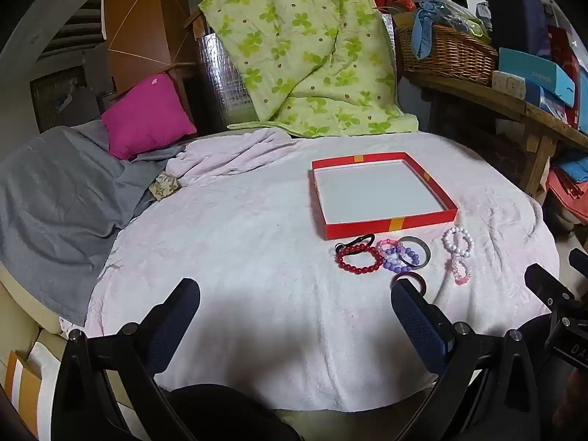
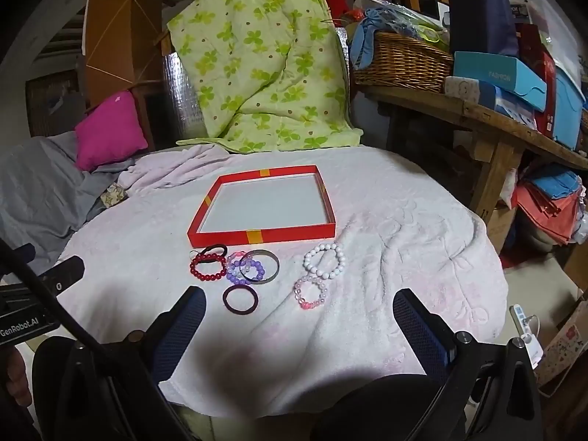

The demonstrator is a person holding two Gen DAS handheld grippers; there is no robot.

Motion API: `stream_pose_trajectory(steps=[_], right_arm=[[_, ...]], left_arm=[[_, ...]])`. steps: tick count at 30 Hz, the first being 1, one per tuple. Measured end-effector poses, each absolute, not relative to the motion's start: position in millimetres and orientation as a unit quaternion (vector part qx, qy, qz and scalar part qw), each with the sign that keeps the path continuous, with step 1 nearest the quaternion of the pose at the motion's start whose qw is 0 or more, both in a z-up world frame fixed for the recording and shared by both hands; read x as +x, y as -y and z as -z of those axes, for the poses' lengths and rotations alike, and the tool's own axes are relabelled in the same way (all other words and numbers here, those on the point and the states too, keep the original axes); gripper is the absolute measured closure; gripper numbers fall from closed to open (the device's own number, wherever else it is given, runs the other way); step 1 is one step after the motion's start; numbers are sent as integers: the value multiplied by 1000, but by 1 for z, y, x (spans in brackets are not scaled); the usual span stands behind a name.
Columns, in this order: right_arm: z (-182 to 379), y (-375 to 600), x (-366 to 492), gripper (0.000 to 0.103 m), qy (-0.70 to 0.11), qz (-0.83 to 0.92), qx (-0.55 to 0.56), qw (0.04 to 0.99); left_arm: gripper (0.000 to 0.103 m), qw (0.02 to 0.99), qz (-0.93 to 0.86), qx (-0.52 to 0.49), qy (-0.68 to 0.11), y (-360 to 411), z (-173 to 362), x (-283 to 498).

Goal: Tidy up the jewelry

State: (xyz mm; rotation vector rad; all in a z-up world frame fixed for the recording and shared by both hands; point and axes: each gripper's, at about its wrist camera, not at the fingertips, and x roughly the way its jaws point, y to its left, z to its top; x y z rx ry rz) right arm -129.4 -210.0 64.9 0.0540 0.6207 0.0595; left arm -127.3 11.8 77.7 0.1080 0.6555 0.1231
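Right wrist view, left to right. The left gripper [image 2: 40, 279] is glimpsed at the left edge; its jaws are seen spread and empty in its own view [image 1: 294, 308]. A shallow red cardboard tray with white floor [image 2: 257, 237] is set at frame centre on the pale pink towel-covered table [image 2: 404, 220], nothing inside. Just below it, a red beaded bracelet [image 2: 207, 265], purple beaded bracelet [image 2: 242, 270] and grey metal bangle [image 2: 270, 261] are overlapped; a dark maroon ring-shaped band [image 2: 240, 299] lies alone. Right of centre, a white pearl bracelet [image 2: 325, 260] touches a pink translucent bracelet [image 2: 310, 292]. The right gripper [image 2: 297, 310] is held wide open at bottom centre, empty. Risk judged: overlapped pieces could be dragged out together or snagged.
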Motion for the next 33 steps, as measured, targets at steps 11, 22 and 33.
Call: stream_pose_trajectory(steps=[11,22,33], right_arm=[[-67,209,-134,0,-295,-29,25,955],[-65,215,-126,0,-302,-34,36,952],[-61,219,-122,0,-310,-31,33,950]], left_arm=[[0,943,-59,54,-324,-12,-77,-127],[0,941,-58,58,-328,-11,-76,-123],[0,939,-54,58,-335,-10,-70,-115]])
